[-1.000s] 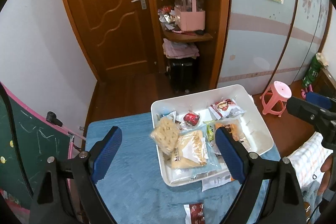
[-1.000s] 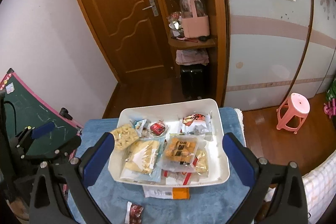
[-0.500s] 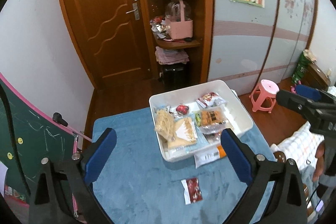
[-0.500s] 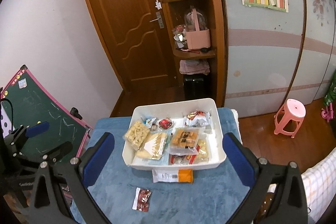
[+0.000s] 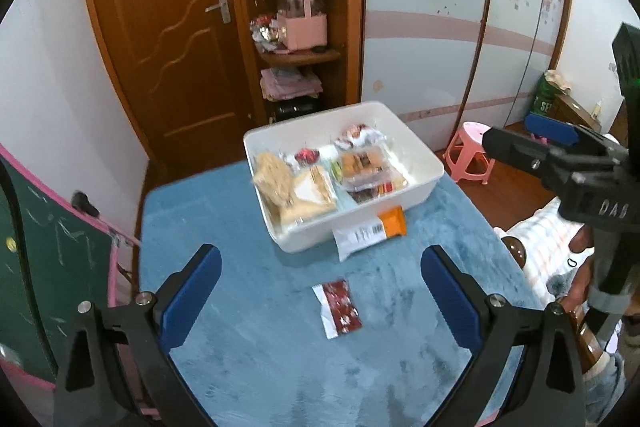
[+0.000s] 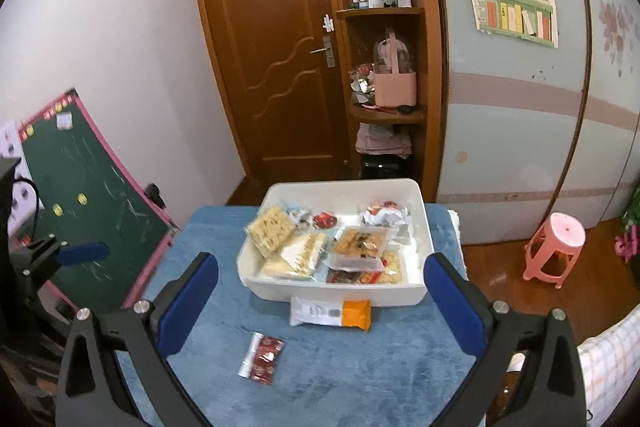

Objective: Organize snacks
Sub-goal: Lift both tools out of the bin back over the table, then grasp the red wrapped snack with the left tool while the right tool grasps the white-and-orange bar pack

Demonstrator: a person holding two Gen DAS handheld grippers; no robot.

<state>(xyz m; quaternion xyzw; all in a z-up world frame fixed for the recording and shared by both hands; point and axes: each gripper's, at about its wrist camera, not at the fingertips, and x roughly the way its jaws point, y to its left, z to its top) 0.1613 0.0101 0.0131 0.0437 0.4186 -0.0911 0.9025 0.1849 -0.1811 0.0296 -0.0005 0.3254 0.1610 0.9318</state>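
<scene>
A white bin (image 5: 416,195) (image 6: 420,297) holding several snack packets stands at the far end of a blue-covered table (image 5: 248,367) (image 6: 360,379). A white-and-orange packet (image 5: 370,231) (image 6: 331,313) lies against the bin's near wall. A small red packet (image 5: 339,307) (image 6: 262,357) lies alone on the cloth. My left gripper (image 5: 320,295) hangs open above the red packet, nothing between its blue pads. My right gripper (image 6: 320,303) is open too, empty, held back from the bin; it also shows at the right edge of the left wrist view.
A green chalkboard with a pink frame (image 5: 44,267) (image 6: 92,211) leans at the table's left. A pink stool (image 5: 466,151) (image 6: 554,251) stands on the wooden floor to the right. Behind the table are a wooden door (image 6: 272,75) and corner shelves (image 6: 384,115). A person's hand (image 5: 582,267) grips the right tool.
Both grippers have pulled back from the bin, which now looks smaller and farther. The red packet and the white-and-orange packet have come fully into view. The left jaws stand slightly wider.
</scene>
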